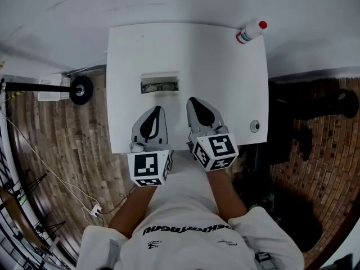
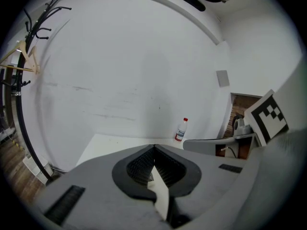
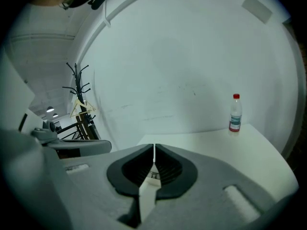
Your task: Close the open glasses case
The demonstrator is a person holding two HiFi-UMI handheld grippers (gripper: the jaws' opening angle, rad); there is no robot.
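Note:
An open white glasses case (image 1: 160, 84) with dark glasses inside lies on the white table (image 1: 225, 77), left of its middle. My left gripper (image 1: 158, 108) is shut and empty, just in front of the case's near edge. My right gripper (image 1: 192, 100) is also shut and empty, a little to the case's right and nearer the table front. In the right gripper view a sliver of the case (image 3: 154, 176) shows through the slit between the jaw tips of that gripper (image 3: 154, 148). The left gripper (image 2: 154, 149) hides the case in its own view.
A small white bottle with a red cap (image 1: 251, 31) (image 2: 181, 129) (image 3: 235, 113) stands at the table's far right corner. A small round silver thing (image 1: 255, 126) lies near the right edge. A white wall rises behind the table. Wooden floor lies to the left and right.

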